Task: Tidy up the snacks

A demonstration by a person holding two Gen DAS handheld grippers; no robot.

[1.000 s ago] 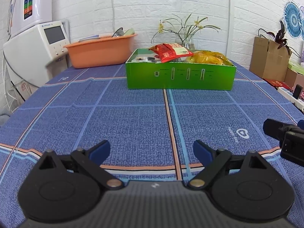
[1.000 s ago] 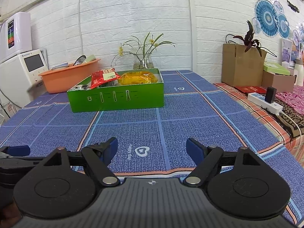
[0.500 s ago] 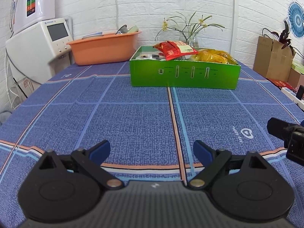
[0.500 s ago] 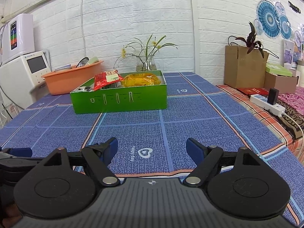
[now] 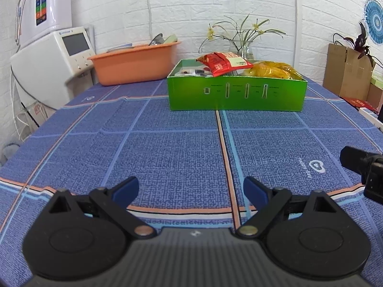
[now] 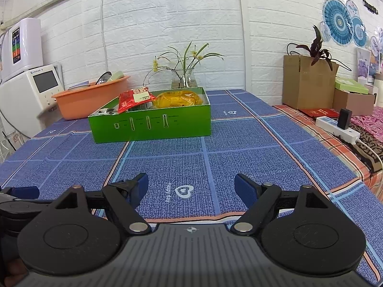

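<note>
A green box (image 5: 237, 94) (image 6: 150, 125) stands far ahead on the blue checked tablecloth (image 5: 172, 157). In it lie a red snack packet (image 5: 222, 63) (image 6: 134, 98), a yellow snack bag (image 5: 273, 69) (image 6: 179, 99) and small dark-and-white packets (image 5: 191, 72) at its left end. My left gripper (image 5: 191, 191) hovers open near the table's front edge, nothing between its blue pads. My right gripper (image 6: 191, 187) is open and empty too, beside it on the right. Part of the right gripper (image 5: 363, 167) shows at the left wrist view's right edge.
An orange basin (image 5: 136, 63) with dishes sits behind the box at left, a glass vase (image 5: 241, 47) with flowers behind it. A white appliance (image 5: 55, 57) stands off the table's left. Cardboard boxes (image 6: 308, 83) and a power strip (image 6: 337, 129) lie on the right.
In both views the box and far wall sit a little lower and nearer the middle than a second ago. Both grippers stay open and nothing on the table has moved.
</note>
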